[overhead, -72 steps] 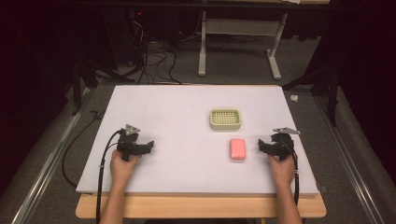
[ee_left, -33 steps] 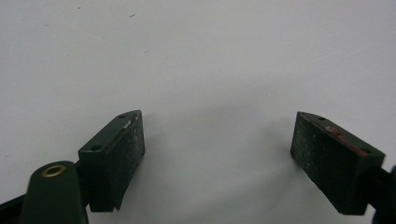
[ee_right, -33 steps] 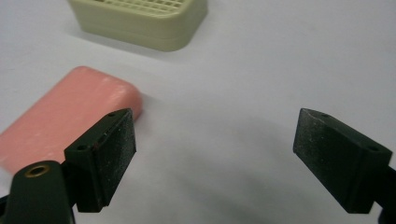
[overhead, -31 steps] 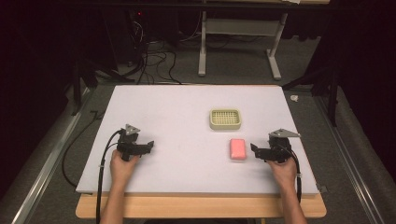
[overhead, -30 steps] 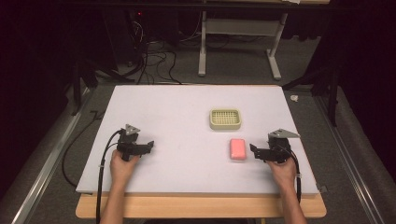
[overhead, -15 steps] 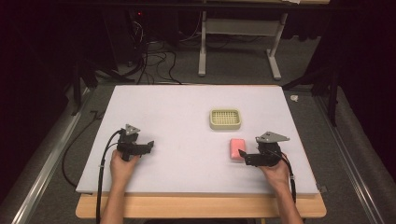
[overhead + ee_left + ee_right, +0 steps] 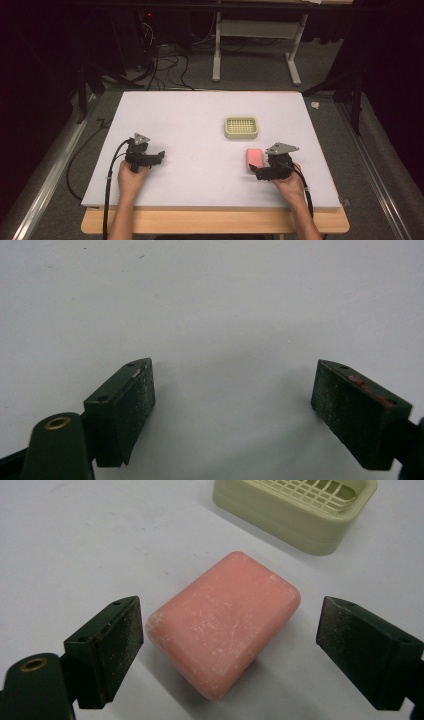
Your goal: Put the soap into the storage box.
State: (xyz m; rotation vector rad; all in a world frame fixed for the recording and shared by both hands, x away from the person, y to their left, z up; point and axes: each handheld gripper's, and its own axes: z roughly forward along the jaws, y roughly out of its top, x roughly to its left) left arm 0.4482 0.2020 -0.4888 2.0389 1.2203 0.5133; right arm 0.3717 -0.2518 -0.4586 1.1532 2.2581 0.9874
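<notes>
White counter (image 7: 190, 125) fills the scene under dark surroundings; the right tool (image 7: 227, 650) stands with its 2 jaws wide apart, the pink rectangular soap bar (image 7: 223, 621) lying between them on the counter, gripped by neither; beyond it sits the pale green slotted plastic soap dish (image 7: 300, 505); the left tool (image 7: 232, 400) gapes wide over bare counter, holding nothing.

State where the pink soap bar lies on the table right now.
In the high view the pink soap bar lies right of centre on the white table, just nearer than the soap dish, between the right gripper's open jaws.
</notes>
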